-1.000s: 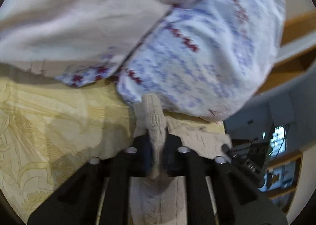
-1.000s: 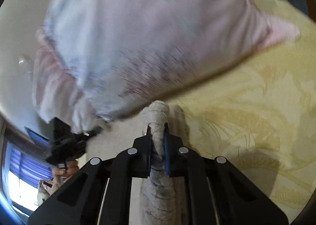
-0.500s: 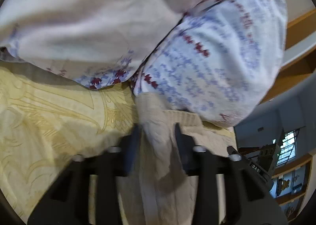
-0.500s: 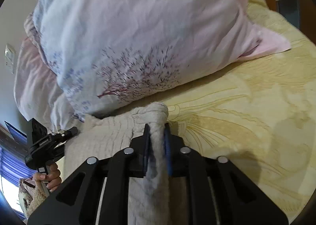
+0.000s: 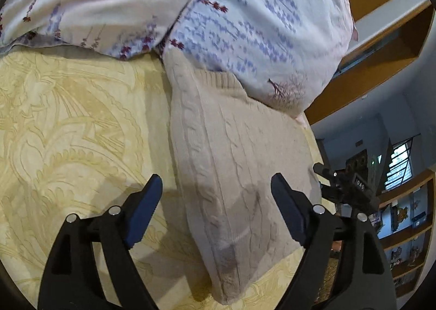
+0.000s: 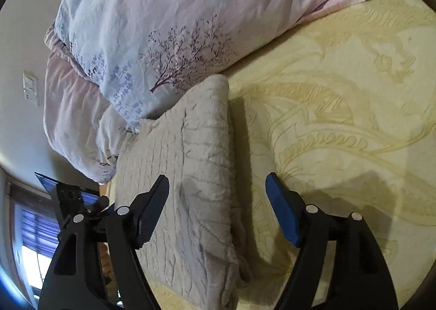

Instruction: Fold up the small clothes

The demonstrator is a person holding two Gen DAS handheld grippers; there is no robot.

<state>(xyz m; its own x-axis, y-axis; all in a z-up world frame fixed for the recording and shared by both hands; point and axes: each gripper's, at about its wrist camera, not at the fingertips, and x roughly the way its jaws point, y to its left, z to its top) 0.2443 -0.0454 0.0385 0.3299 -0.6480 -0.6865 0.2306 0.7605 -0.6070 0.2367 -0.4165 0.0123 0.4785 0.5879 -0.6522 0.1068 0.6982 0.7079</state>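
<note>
Now the beige knit garment (image 5: 234, 163) lies folded flat on the yellow bedspread (image 5: 68, 130), its far edge touching the floral pillow (image 5: 245, 26). Left gripper (image 5: 216, 193): jaws have just been opening, now spread wide, the knit's near-left part lying below and between the pads, neither pad pressing it. Right gripper (image 6: 218, 193): same, just opened, spread wide over the garment's right folded edge (image 6: 218, 146), left pad above the fabric, right pad above bare bedspread, nothing pinched. Looks like a release after laying a fold. To do it well: back both grippers straight off without snagging the cable knit, keep the pads clear of the top layer so the fold doesn't drag open. Both grippers pitch down toward the bed, aimed at the pillow.
</note>
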